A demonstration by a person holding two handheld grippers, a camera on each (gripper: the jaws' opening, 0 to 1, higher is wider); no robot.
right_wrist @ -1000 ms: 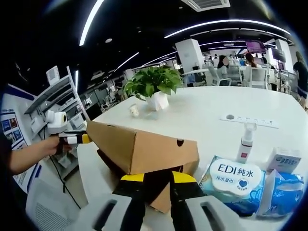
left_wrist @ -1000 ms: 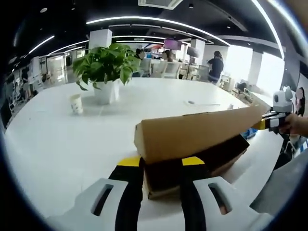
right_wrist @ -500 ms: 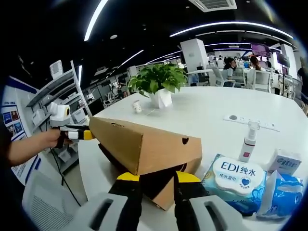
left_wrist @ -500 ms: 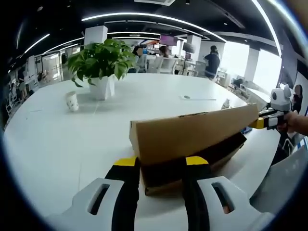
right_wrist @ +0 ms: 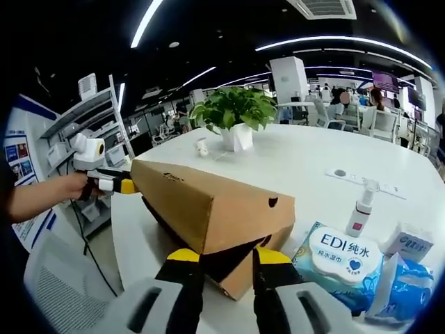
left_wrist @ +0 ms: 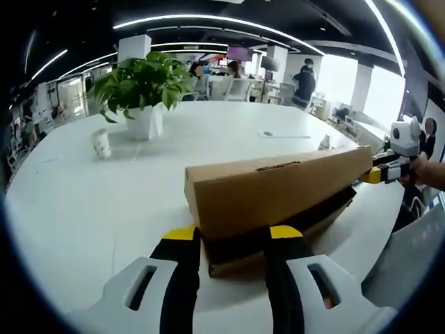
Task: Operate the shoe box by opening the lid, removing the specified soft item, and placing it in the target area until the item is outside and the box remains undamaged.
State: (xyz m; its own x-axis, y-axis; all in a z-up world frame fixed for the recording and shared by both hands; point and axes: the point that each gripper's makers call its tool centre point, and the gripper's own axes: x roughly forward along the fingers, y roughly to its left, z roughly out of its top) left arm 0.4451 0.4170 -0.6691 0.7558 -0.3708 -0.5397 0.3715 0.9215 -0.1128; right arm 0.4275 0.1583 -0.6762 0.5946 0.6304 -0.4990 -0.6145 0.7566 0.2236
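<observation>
Two handheld grippers are working at opposite ends of a cardboard shoe box (left_wrist: 274,202) that is sitting on a wide white surface (left_wrist: 83,202); the left gripper (left_wrist: 233,240) is standing at one short end with its yellow-tipped jaws spread to either side of the dark gap under the lid (left_wrist: 278,184), while the right gripper (right_wrist: 227,259) is doing the same at the far end, jaws parted and, as far as can be judged, pinching nothing; in the left gripper view the right gripper is reaching the lid's far corner, and in the right gripper view the left one is sitting at the opposite corner, held in a person's hand (right_wrist: 69,186); the lid is resting raised and tilted over the dark base, so the opening step is looking only partly done; the soft item is staying hidden inside, if it is there at all, and removing it and placing it in the target area are both still waiting; the cardboard is showing no tears or crushing; just beside the box, a blue-and-white wipes pack (right_wrist: 344,259) is reading "EDI" with Chinese characters for pure water; a small spray bottle (right_wrist: 362,206), a crinkled blue packet (right_wrist: 403,285) and a small white carton (right_wrist: 410,240) are lying near it, their writing too small to read; a potted plant (left_wrist: 142,87) and a paper cup (left_wrist: 102,142) are standing well apart.
</observation>
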